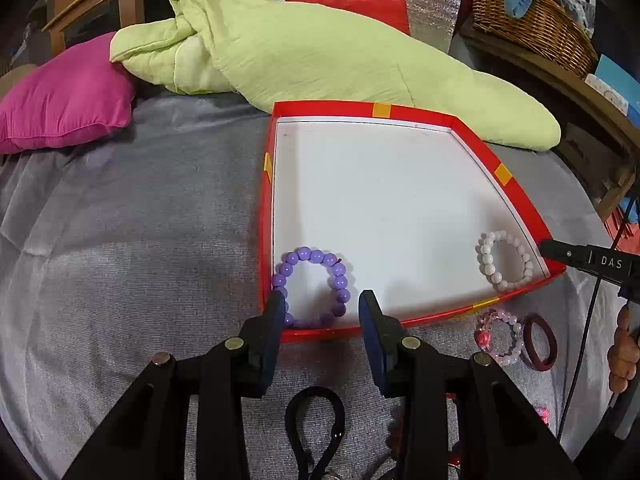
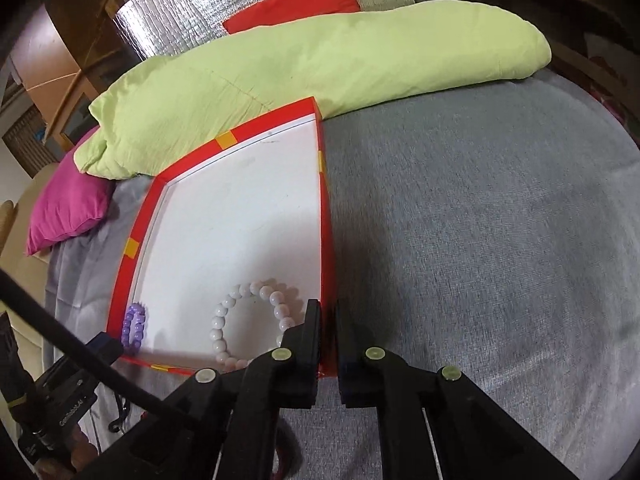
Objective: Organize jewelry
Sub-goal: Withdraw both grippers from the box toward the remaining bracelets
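Note:
A red-rimmed tray (image 1: 520, 196) with a white floor lies on the grey bed cover. A purple bead bracelet (image 1: 314, 286) lies in its near left corner and a white bead bracelet (image 1: 505, 261) in its near right corner. My left gripper (image 1: 322, 308) is open and empty, its fingers straddling the purple bracelet at the tray's near rim. My right gripper (image 2: 328, 316) is nearly closed on the tray's right wall (image 2: 326, 240), beside the white bracelet (image 2: 250, 324). The purple bracelet (image 2: 134, 326) shows at the tray's left.
A pink bead bracelet (image 1: 500, 338), a maroon hair tie (image 1: 540, 342) and a black cord (image 1: 316, 428) lie on the cover in front of the tray. A green duvet (image 1: 320, 56), a magenta pillow (image 1: 64, 96) and a wicker basket (image 1: 536, 24) lie behind.

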`<state>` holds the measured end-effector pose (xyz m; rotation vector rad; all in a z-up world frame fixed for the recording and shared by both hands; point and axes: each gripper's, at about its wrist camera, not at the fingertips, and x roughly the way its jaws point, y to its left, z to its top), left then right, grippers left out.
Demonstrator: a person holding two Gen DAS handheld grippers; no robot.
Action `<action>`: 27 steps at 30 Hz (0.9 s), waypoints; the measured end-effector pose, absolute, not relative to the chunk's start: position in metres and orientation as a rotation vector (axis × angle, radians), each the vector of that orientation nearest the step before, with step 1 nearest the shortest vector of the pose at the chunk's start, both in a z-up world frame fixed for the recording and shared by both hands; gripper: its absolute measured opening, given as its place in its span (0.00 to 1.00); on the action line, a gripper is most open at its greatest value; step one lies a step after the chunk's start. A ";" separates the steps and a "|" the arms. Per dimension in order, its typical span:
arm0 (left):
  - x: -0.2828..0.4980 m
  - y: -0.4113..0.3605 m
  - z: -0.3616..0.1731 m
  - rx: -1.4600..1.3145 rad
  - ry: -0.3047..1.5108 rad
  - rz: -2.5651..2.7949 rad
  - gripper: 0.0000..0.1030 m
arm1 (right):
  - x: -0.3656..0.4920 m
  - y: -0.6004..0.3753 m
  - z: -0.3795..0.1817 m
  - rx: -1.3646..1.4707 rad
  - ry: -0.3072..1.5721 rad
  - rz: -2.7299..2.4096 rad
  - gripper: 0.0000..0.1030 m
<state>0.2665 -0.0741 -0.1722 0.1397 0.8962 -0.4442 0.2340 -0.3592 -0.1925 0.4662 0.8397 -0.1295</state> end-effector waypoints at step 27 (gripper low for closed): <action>0.224 -0.001 -0.146 0.032 0.840 -0.269 0.57 | 0.175 -0.354 -0.170 0.418 0.815 -0.040 0.25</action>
